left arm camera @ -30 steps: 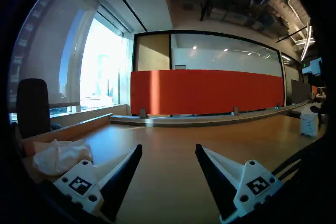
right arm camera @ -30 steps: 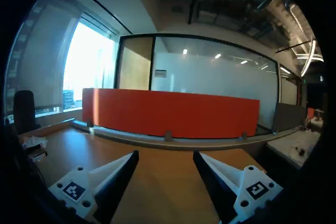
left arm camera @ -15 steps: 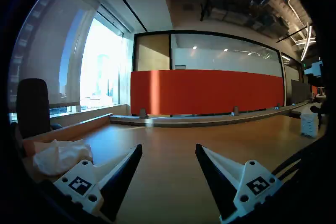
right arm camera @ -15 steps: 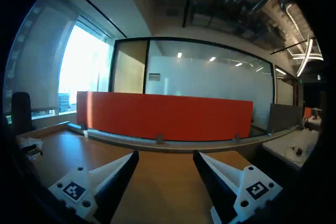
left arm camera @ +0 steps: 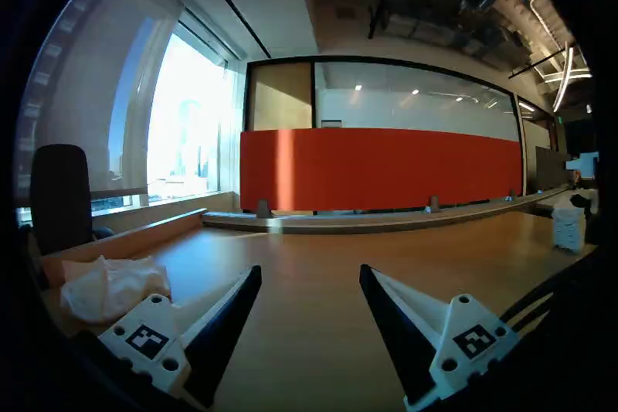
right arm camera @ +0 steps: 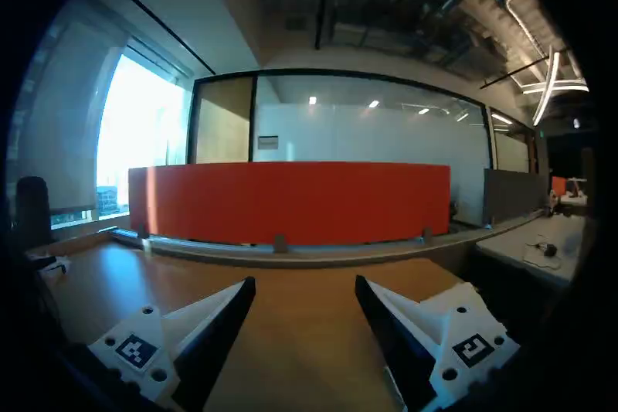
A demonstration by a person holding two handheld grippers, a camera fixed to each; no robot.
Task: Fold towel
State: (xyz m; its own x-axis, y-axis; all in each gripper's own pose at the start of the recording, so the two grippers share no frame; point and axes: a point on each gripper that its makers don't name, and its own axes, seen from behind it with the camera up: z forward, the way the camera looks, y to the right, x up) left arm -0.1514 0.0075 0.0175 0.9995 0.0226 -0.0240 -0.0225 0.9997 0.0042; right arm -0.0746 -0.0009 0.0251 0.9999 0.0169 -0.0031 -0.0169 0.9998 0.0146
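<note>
Gaping wide and empty, left gripper (left arm camera: 309, 268) and right gripper (right arm camera: 304, 280) hover over the table (left arm camera: 324, 242); the towel (left arm camera: 116, 288) lies crumpled on it, just left of the left gripper, no long axis evident; left gripper judged nearer; orange partition (left arm camera: 386, 168) stands far beyond.

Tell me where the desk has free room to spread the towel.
Free: the bare desk ahead of the left gripper, up to the orange divider. Crowded: the crumpled towel at the left edge, a white object at the far right.
</note>
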